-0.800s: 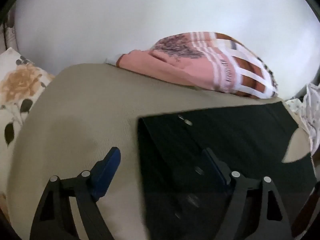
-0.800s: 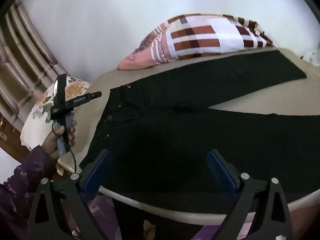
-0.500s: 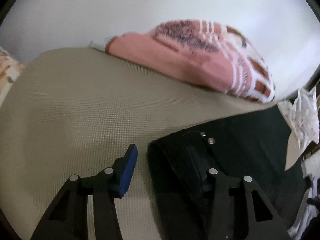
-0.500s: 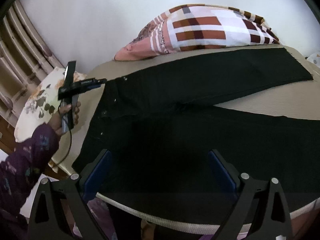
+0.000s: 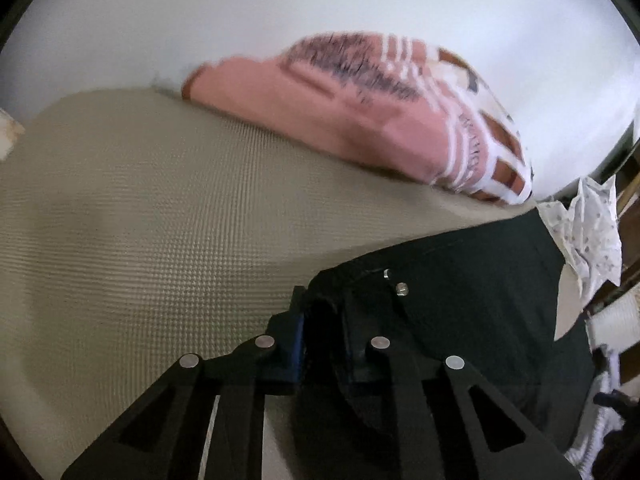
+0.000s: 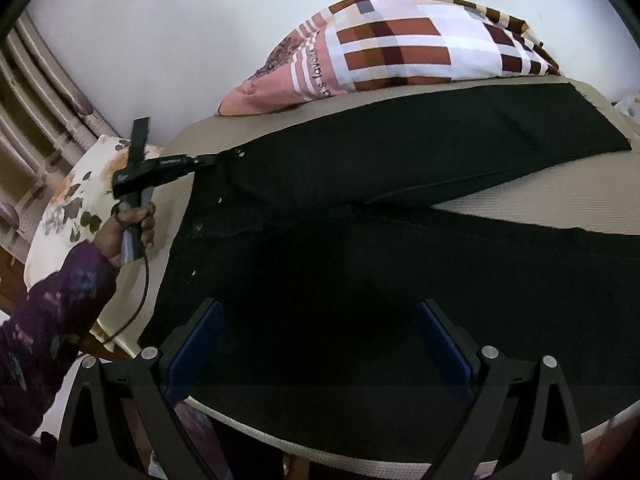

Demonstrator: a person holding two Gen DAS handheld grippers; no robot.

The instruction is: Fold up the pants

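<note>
The left wrist view sits close over the pants (image 5: 460,320) waistband corner, tilted down toward the pillow (image 5: 360,112); the right wrist view looks from the bed's near edge, farther back, sharing pants (image 6: 360,260) and pillow (image 6: 400,48)

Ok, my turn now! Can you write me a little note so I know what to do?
Left gripper: shut on the pants' waistband corner at the far side.
Right gripper: open, hovering over the near leg, holding nothing.
Pants: black, spread flat on the beige bed, legs splayed apart, below the checked pillow.
Done: one grip only, no fold.
Left: probably bring one leg over the other, then fold up.
</note>
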